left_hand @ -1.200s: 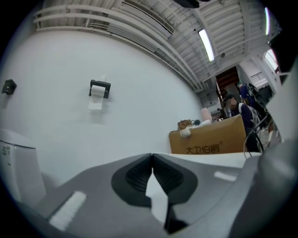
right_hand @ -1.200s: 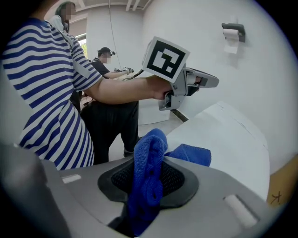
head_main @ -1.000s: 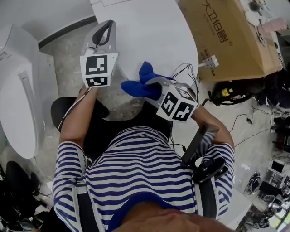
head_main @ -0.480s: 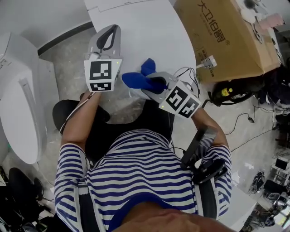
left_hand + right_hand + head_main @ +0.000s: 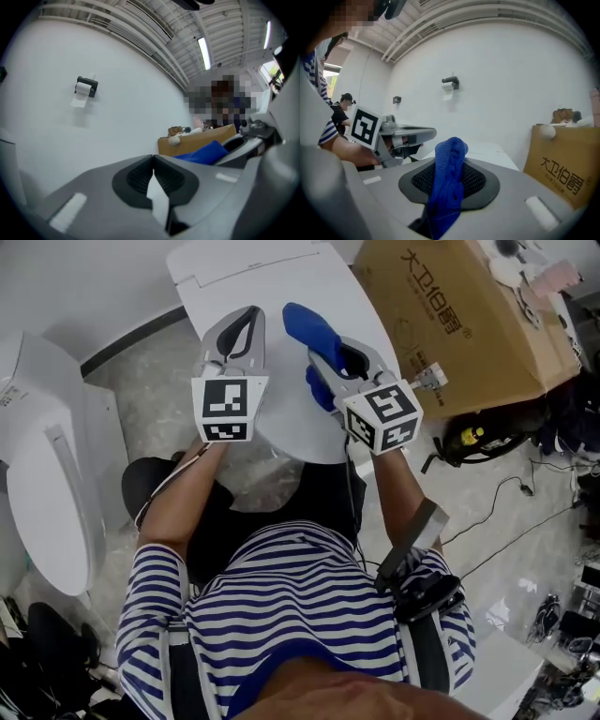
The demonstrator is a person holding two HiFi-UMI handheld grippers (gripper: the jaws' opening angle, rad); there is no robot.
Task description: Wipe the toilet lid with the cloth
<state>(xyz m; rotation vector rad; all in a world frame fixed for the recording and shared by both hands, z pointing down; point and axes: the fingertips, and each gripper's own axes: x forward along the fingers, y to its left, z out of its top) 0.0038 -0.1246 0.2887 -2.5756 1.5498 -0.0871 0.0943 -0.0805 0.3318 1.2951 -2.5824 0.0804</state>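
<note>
The white toilet lid (image 5: 281, 287) lies closed at the top middle of the head view. My right gripper (image 5: 317, 341) hovers over its right half, shut on a blue cloth (image 5: 307, 326) that sticks out past the jaw tips. In the right gripper view the cloth (image 5: 447, 183) is pinched between the dark pads (image 5: 480, 180) and stands up above them. My left gripper (image 5: 246, 317) is over the lid's left half, beside the right one. Its jaws meet at the tips (image 5: 153, 158) with nothing between them. The cloth (image 5: 206, 152) also shows in the left gripper view.
A large cardboard box (image 5: 469, 315) stands right of the toilet, with cables and a small device (image 5: 469, 432) on the floor below it. Another white toilet (image 5: 42, 474) sits at the left. A paper holder (image 5: 451, 83) hangs on the white wall.
Both grippers have moved forward from near the person's knees to over the toilet lid. The blue cloth travelled with the right gripper, still held.
</note>
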